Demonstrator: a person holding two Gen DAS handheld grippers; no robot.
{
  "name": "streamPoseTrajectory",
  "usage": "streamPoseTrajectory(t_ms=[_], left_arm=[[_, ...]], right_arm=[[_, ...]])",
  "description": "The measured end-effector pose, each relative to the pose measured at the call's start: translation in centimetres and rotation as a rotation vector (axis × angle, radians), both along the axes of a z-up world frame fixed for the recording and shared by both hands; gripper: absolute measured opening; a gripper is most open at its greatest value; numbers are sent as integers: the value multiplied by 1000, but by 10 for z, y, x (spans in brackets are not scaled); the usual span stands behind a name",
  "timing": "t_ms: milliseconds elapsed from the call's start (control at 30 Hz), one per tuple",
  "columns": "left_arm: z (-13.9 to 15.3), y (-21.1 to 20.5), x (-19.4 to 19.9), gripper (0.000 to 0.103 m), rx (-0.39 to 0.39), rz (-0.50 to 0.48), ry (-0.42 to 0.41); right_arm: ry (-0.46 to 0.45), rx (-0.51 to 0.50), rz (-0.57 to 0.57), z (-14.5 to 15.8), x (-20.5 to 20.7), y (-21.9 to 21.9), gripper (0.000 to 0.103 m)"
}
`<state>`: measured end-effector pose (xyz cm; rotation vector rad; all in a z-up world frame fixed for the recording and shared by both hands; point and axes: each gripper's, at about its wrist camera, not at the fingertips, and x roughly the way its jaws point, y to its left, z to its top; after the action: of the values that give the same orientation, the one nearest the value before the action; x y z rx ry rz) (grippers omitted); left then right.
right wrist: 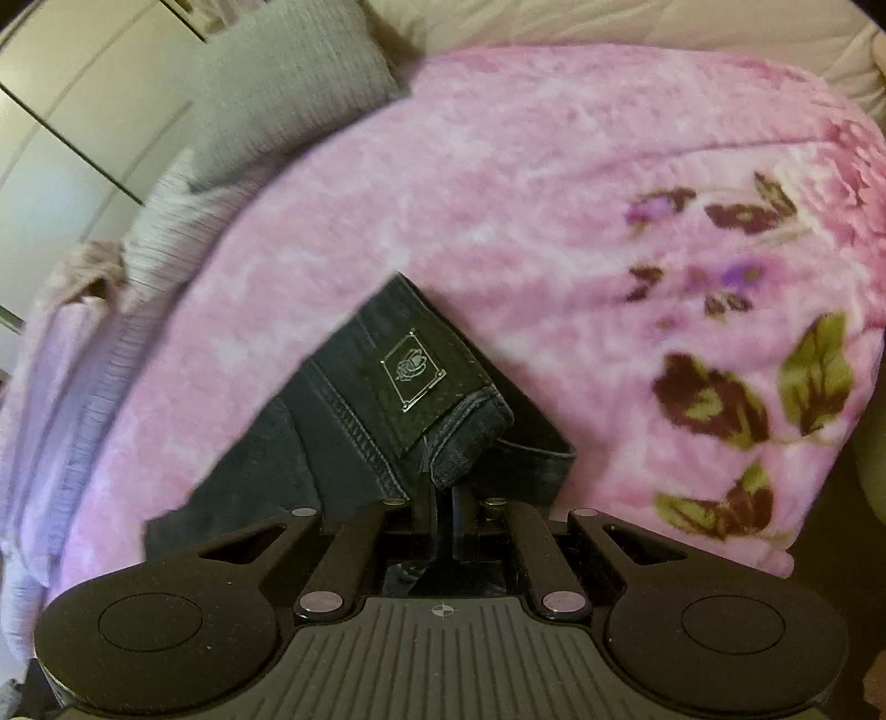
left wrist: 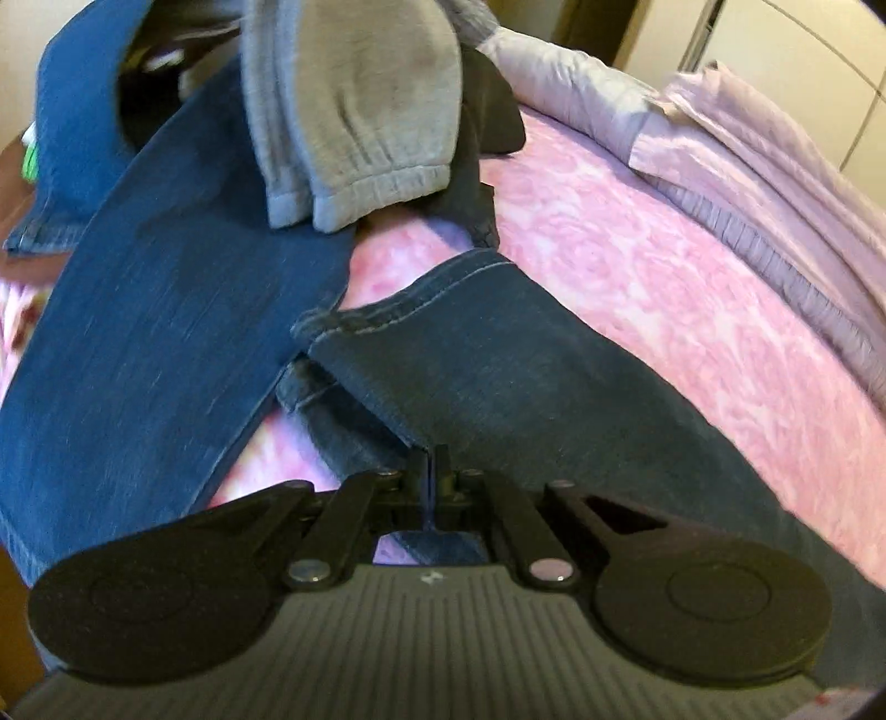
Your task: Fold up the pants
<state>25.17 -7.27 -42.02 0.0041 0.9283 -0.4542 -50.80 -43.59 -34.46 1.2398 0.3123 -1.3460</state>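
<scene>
A bed (right wrist: pixel 498 166) filled most of both views, covered by a fluffy pink blanket (left wrist: pixel 637 266) printed with dark maroon and green leaves and small purple flowers (right wrist: pixel 714 399) toward one side. Along the blanket's far edge lay folded lilac bedding (left wrist: pixel 775 183) with a gathered hem, and a grey ribbed pillow (right wrist: pixel 277 94) rested beside it. Behind the bed stood pale cream wardrobe doors (right wrist: pixel 72 127) divided by dark seams. A dark wooden door frame (left wrist: pixel 592 27) showed at the top. The light was soft and indoor.
</scene>
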Motion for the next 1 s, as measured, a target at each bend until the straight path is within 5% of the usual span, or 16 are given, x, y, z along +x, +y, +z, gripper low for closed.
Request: streamPoseTrajectory(t_ms=[133, 267, 433, 533, 567, 633, 733, 900, 1000], left_arm=[[-6, -2, -7, 0, 44, 18, 7], [-11, -6, -9, 0, 76, 4, -3], [-11, -13, -13, 1, 116, -2, -14], [-1, -11, -15, 4, 142, -18, -7], [5, -9, -18, 9, 146, -19, -14], [22, -1, -29, 15, 128, -11, -42], [45, 2, -49, 16, 88, -55, -108], [33, -25, -61, 20, 85, -216, -167], [-5, -31, -45, 24, 217, -203, -113]], right_arm=[[47, 48, 3, -16, 5, 2, 0], [34, -30, -39, -9, 10, 12, 0], [95, 65, -21, -43, 13, 11, 0], [133, 91, -25, -39, 18, 9, 2], [163, 114, -15, -34, 21, 8, 4], [289, 134, 6, -17, 32, 6, 29], [519, 35, 16, 13, 59, 15, 37], [569, -105, 286, 3, 120, 20, 38], [616, -91, 366, -30, 134, 27, 38]])
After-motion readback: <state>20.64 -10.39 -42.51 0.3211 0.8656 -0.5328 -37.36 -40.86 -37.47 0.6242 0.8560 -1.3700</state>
